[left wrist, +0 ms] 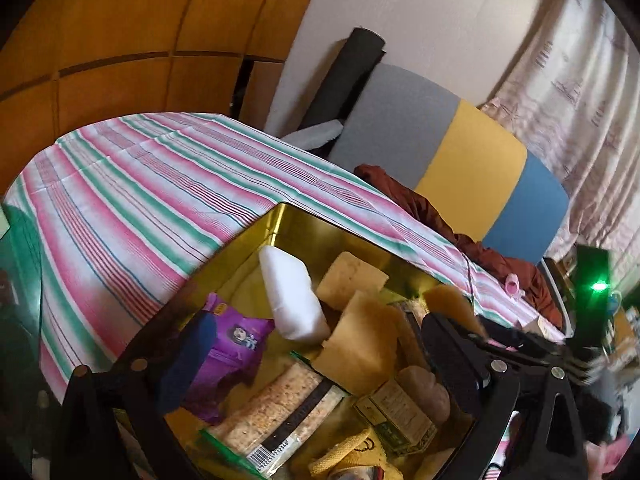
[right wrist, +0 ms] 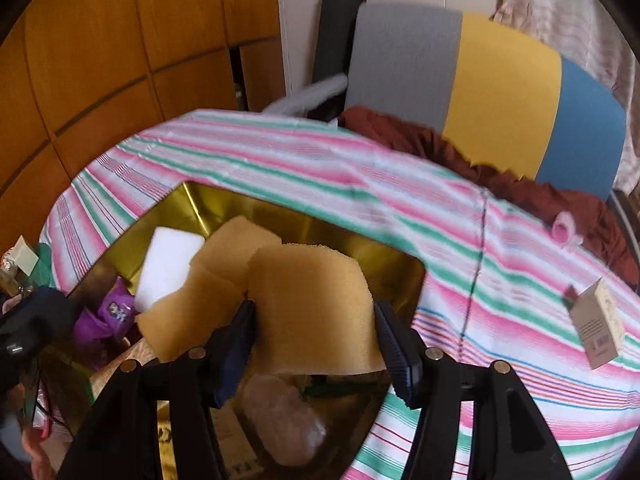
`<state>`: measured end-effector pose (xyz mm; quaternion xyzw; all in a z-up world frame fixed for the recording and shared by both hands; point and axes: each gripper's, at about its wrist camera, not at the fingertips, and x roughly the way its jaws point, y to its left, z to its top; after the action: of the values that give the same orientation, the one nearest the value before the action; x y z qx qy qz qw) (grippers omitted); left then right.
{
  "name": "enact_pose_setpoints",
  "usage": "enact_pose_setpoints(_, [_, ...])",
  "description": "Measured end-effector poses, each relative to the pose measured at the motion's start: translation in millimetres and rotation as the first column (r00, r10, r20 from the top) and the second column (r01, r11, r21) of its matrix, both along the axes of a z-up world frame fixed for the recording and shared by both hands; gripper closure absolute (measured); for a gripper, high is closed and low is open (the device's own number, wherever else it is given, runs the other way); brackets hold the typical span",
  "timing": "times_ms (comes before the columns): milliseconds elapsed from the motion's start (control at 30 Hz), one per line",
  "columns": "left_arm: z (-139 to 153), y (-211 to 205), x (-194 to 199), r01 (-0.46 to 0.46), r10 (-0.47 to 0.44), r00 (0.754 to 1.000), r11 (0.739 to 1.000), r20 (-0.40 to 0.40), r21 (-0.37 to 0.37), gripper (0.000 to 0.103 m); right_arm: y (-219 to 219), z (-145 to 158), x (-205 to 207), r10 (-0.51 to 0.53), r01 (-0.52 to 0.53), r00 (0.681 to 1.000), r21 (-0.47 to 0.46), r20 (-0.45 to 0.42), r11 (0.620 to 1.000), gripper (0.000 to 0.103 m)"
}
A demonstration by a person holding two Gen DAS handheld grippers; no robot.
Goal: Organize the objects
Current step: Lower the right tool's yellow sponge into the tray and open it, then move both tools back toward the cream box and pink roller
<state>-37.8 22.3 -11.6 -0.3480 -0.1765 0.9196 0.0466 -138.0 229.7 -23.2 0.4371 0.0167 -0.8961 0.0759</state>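
A gold tin box [left wrist: 304, 232] [right wrist: 224, 208] sits on a striped cloth and holds a white foam block [left wrist: 292, 296] [right wrist: 168, 268], tan sponge pieces [left wrist: 360, 344] [right wrist: 224, 256], a purple snack packet [left wrist: 228, 356] [right wrist: 116, 312], a cracker pack [left wrist: 276, 412] and a small green carton [left wrist: 396, 416]. My left gripper [left wrist: 316, 364] hangs open over the box. My right gripper [right wrist: 316, 332] holds a tan sponge piece [right wrist: 312, 304] between its fingers over the box. The right gripper also shows in the left wrist view [left wrist: 520, 344].
The striped cloth [left wrist: 140, 184] [right wrist: 500, 240] covers the surface around the box. A small tan carton [right wrist: 600, 328] lies on it at the right. A brown cloth [right wrist: 520, 184] and a grey, yellow and blue board [right wrist: 504, 92] stand behind. Wooden cabinets [right wrist: 100, 40] are at the left.
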Motion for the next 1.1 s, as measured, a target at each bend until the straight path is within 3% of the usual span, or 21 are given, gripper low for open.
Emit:
enact_pose_setpoints(167, [-1, -6, -1, -0.017, 0.017, 1.0, 1.0, 0.005, 0.01, 0.0, 1, -9, -6, 0.023, -0.017, 0.998, -0.095, 0.06, 0.995, 0.041])
enact_pose_setpoints(500, [-3, 1, 5, -0.006, 0.006, 1.0, 1.0, 0.009, 0.017, 0.0, 21, 2, 1, -0.023, 0.03, 0.999, -0.225, 0.034, 0.974, 0.028])
enact_pose_setpoints(800, [-4, 16, 11, 0.04, -0.04, 0.999, 0.999, 0.021, 0.021, 0.0, 45, 23, 36, -0.113, 0.097, 0.99, -0.18, -0.084, 0.979, 0.028])
enact_pose_setpoints(1000, [-3, 44, 23, 0.149, -0.149, 0.989, 0.989, 0.011, 0.006, 0.0, 71, 18, 64, -0.187, 0.173, 0.977, -0.131, -0.102, 0.976, 0.028])
enact_pose_setpoints(1100, [-5, 61, 30, 0.191, -0.19, 0.982, 0.981, 0.021, -0.029, 0.0, 92, 12, 76, -0.23, 0.216, 0.97, -0.152, -0.08, 0.965, 0.028])
